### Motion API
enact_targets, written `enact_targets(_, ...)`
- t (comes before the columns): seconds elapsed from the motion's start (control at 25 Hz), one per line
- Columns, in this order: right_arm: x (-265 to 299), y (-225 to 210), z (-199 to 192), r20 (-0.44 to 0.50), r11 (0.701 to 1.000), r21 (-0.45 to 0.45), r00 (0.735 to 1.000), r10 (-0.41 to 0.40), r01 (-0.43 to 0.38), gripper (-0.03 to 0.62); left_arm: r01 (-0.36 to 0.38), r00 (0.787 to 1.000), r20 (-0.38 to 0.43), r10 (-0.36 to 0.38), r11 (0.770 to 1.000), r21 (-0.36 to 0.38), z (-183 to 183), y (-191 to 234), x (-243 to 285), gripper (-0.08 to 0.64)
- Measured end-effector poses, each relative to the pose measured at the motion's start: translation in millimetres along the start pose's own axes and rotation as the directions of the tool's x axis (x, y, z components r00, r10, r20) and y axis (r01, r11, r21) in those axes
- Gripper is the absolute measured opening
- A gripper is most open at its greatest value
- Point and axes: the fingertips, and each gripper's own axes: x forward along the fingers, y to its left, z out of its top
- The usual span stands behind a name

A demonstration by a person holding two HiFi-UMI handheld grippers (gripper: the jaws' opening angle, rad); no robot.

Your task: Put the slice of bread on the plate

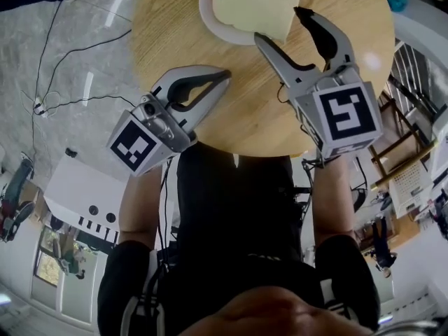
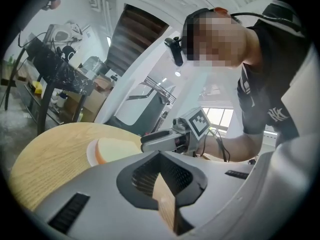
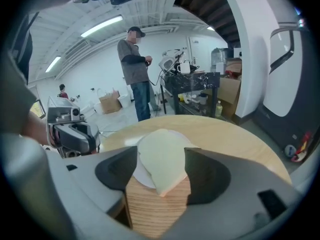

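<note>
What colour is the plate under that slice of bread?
White. The plate shows best in the head view.

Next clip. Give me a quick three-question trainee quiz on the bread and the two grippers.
1. True or false: the bread slice lies wholly inside the rim of the plate.
2. Which gripper has its fingers apart? A) left gripper B) right gripper C) both
3. Fill in: the plate rests on a round ____ table.
Key: 1 false, it overhangs the rim; 2 B; 3 wooden.
</note>
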Motion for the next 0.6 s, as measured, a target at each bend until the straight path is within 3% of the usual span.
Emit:
enact_targets(0.08, -5, 3, 1, -0.004, 1.000, -0.008, 1.000, 0.006, -0.006, 0.303, -0.009, 1.000, -0.002, 0.009, 1.000, -0.009, 4, 2, -2, 0.012)
enact_targets(0.32, -21, 10, 9, 0.025, 0.999, -0.041, 1.000, 0.014, -0.013, 0.090, -0.016, 0.997, 0.073, 0.019, 0.999, -0.047, 38, 3, -18, 0.012)
enact_targets(0.4, -30, 16, 7, 0.025, 0.999, -0.024, 0.999, 0.027, -0.026, 0.081, -0.012, 0.997, 0.082, 0.015, 0.999, -0.043, 47, -5, -21, 0.012)
enact_targets(0.48, -39, 24, 4, 0.019, 0.999, -0.015, 0.998, 0.051, -0.051, 0.031, -0.010, 0.996, 0.087, 0.014, 0.999, -0.050, 53, -12, -23, 0.012)
enact_targets(0.6, -52, 33, 10, 0.011, 0.997, -0.025, 0.997, 0.074, -0.074, 0.028, -0.007, 0.996, 0.094, 0.013, 0.998, -0.060, 62, -22, -28, 0.012)
